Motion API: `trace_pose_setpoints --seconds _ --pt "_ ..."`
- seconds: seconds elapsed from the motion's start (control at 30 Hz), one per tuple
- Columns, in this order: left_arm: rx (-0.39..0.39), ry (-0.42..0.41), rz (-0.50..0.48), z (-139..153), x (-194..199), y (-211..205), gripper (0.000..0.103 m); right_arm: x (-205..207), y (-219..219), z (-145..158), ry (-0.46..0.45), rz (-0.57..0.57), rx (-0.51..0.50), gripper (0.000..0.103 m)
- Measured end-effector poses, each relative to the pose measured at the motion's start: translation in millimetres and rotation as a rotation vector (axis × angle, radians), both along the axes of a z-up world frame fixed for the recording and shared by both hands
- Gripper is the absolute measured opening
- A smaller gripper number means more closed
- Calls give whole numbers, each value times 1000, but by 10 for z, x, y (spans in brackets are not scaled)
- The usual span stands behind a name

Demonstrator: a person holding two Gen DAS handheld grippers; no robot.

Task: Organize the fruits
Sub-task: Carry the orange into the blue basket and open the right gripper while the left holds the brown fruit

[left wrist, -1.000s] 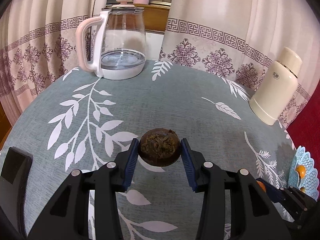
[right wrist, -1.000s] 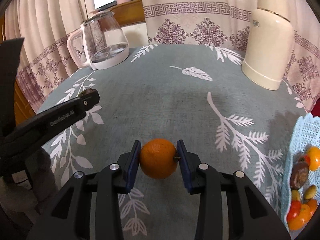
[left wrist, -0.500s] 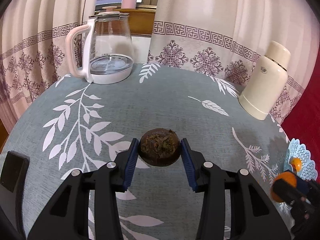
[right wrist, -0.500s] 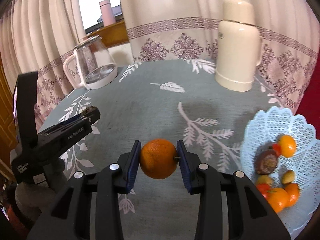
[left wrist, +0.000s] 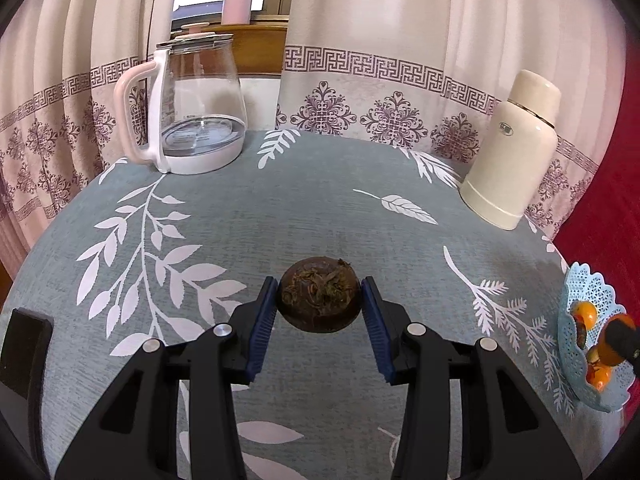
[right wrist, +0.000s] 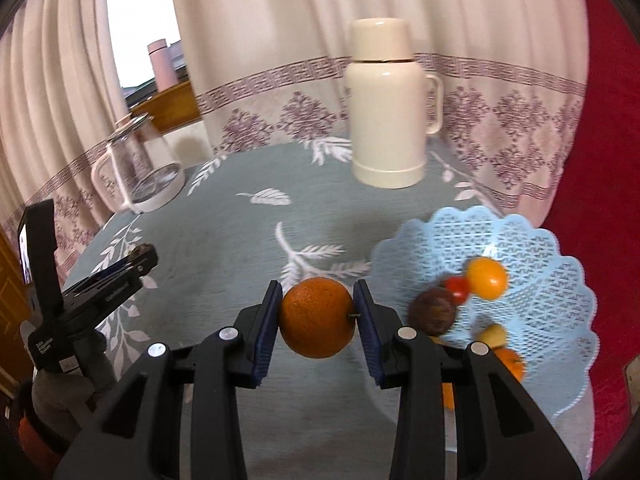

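Nearest the cameras, both fruits in transit are secured. The right tongs are clamped on an orange, pads pressing both flanks, carried above the worktop just left of the basket. The left tongs are clamped on a dark brown fruit with a rough, dried top, held over the middle of the cloth and well apart from the basket.

Progress, as a judgement: the sorting is well advanced. No loose fruit shows on the patterned cloth in either view, so the two held pieces appear to be the last. Neither is deposited yet; the orange looks closest to release, the brown fruit has the greater crossing left.

Containers: the pale blue lattice basket at the right edge of the worktop holds several pieces: a yellow-orange fruit, a small red one, a brown one, and more orange and pale pieces partly hidden behind the tongs; blur prevents an exact count.

Farther back, a glass kettle stands apparently empty, and a closed cream flask, its contents unseen.
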State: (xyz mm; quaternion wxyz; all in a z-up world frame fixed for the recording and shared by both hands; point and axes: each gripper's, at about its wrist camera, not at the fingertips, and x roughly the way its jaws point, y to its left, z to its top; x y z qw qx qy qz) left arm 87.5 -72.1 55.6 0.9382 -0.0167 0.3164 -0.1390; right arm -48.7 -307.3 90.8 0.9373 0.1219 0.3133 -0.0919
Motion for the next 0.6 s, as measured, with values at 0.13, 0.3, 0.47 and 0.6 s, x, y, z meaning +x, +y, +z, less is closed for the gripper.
trace_pose_setpoints --seconds 0.13,0.3,0.47,0.6 --pt "7 -4 -15 -1 -33 -49 44 -76 -149 -11 3 -43 5 37" --pt "17 -11 -36 3 -78 -110 44 -128 -351 -91 22 -95 41 37" --pt "19 -13 -43 3 -96 -132 44 -114 -483 -202 45 -117 105 37" --pt "19 -13 -43 3 -95 -136 44 -51 -537 -287 62 -117 156 37"
